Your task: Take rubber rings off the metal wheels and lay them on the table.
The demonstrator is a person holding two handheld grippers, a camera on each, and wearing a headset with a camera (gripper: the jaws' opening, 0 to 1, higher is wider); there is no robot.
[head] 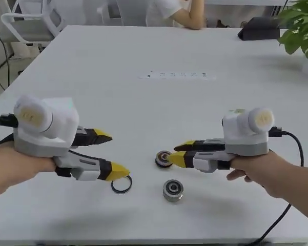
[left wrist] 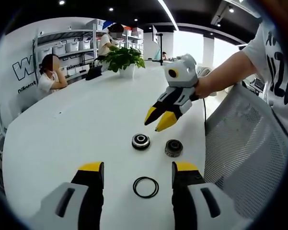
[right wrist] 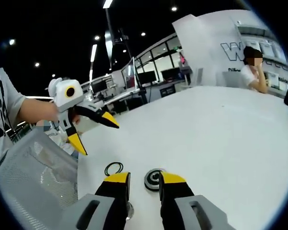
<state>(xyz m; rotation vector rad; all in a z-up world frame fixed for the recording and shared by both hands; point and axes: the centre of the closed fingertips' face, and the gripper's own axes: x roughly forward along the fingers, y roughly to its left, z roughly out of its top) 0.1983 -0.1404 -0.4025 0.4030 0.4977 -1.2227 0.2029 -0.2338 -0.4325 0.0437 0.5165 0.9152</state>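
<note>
A loose black rubber ring (head: 121, 184) lies flat on the white table (head: 159, 97), just below my left gripper (head: 113, 154), which is open. In the left gripper view the ring (left wrist: 145, 187) lies between the two spread jaws of the left gripper (left wrist: 138, 167). Two small metal wheels sit nearby. One wheel (head: 164, 158) is right at the tips of my right gripper (head: 179, 152), which is open and holds nothing. The other wheel (head: 172, 189) lies nearer the table's front edge. In the right gripper view the first wheel (right wrist: 153, 178) shows in the gap of the right gripper (right wrist: 144, 178).
A strip of small parts (head: 177, 75) lies mid-table. At the far side sit a person (head: 177, 13), a black bag (head: 259, 28) and a potted plant (head: 300, 31). A cable (head: 292, 154) trails from the right gripper. A mesh chair (left wrist: 244, 143) stands beside the table.
</note>
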